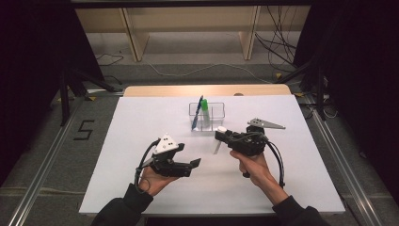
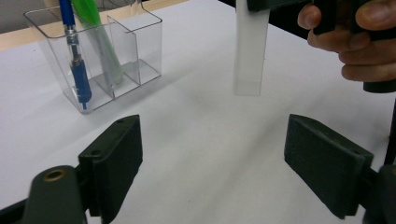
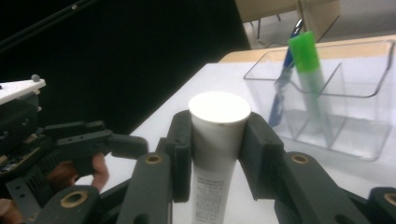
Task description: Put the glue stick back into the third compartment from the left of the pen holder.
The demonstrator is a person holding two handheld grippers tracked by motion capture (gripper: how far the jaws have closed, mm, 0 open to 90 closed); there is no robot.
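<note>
white table [image 1: 141, 188] under both tongs, dark surround. right gripper [image 3: 217, 144]: jaws clamped on the white tube [image 3: 215, 140] just below its cap, tube hanging clear of the surface. left gripper [image 2: 212, 158]: jaws apart, holding nothing, tube just ahead. clear organizer [image 1: 217, 110] beyond the right gripper holds a blue pen [image 1: 197, 112] and green marker [image 1: 205, 104].

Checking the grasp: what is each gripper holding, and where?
The right gripper clamps a white tube just below its cap; the left gripper holds nothing.

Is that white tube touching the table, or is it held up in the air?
Apart. The left gripper view shows the white tube hanging from the right gripper, table visible beneath its lower end.
</note>
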